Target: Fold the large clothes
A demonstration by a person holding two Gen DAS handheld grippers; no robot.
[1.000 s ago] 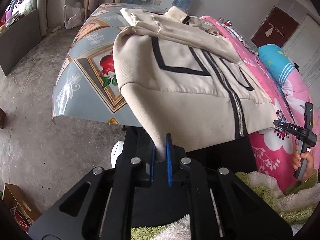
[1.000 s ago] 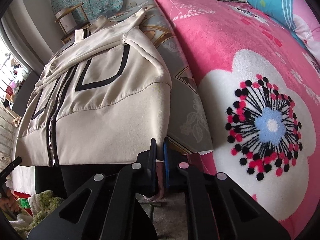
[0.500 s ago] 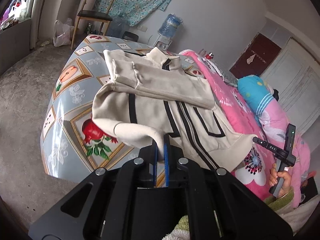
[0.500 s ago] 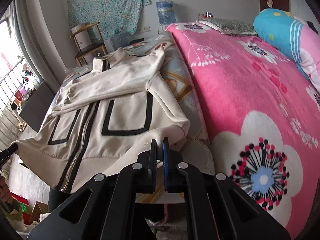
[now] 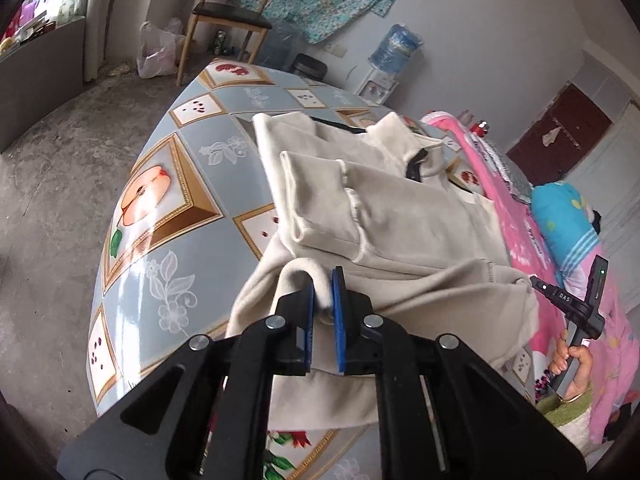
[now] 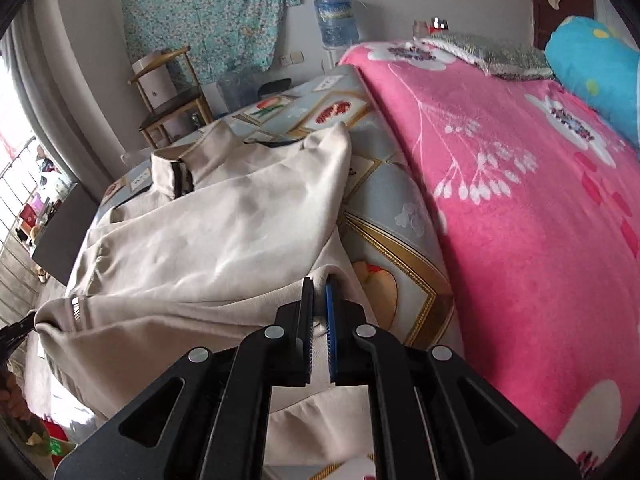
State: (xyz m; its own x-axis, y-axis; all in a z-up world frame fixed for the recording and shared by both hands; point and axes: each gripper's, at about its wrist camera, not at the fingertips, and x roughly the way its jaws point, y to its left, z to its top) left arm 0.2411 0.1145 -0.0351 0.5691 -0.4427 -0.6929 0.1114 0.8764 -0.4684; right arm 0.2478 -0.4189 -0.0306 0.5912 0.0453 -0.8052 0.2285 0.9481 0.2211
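Observation:
A cream zip jacket (image 5: 400,216) lies on a table covered with a fruit-print cloth (image 5: 168,208). Its sleeves are folded across the chest and its collar points away from me. The lower half is doubled forward over the body, so only plain cream fabric shows. My left gripper (image 5: 322,280) holds the left hem corner; its jaws are opening and the cloth still fills the gap between the pads. In the right wrist view my right gripper (image 6: 318,284) is shut on the right hem corner of the jacket (image 6: 224,232). The hem stretches between the two grippers above the jacket.
A bed with a pink flowered blanket (image 6: 520,200) runs along the table's right side, with a blue pillow (image 5: 568,220) on it. Beyond the table stand a wooden chair (image 5: 228,20) and a water bottle (image 5: 396,48). The floor (image 5: 48,200) at the left is concrete.
Both grippers carried the hem from the table's near edge up and forward over the jacket. The black stripes and zipper are now covered. The left jaws stand a little wider.

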